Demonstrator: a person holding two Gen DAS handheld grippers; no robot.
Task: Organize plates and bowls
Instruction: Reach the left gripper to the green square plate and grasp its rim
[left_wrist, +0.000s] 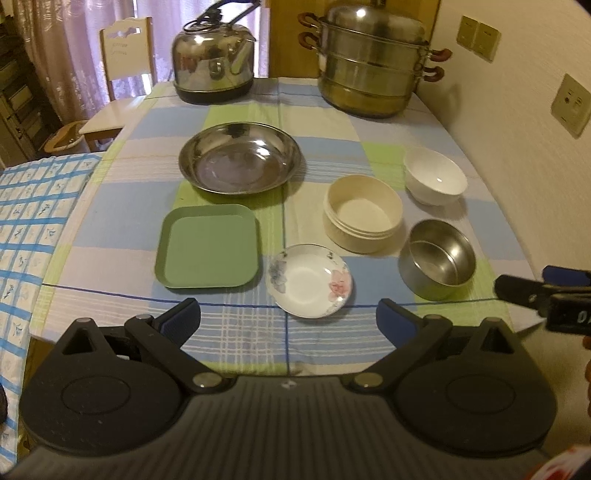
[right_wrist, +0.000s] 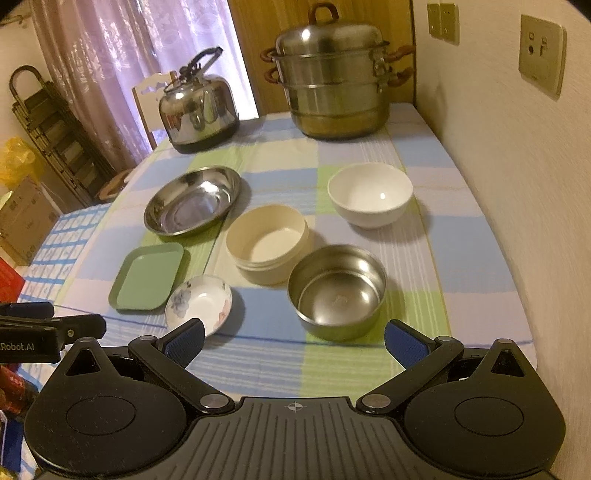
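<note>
Counter w/ checked cloth. Far edge: steel steamer pot toward right corner, steel kettle left of it. Steel plate mid-counter. Green square plate just on its near side. Cream round container near right edge, between white bowl on far side and steel bowl on near side; all close, touching or not unclear. Small floral dish nearest front edge, just right of green plate. Left hand-held gripper wide apart, holding nothing, above front edge. Right hand-held gripper also wide, nothing held, facing steel bowl.
</note>
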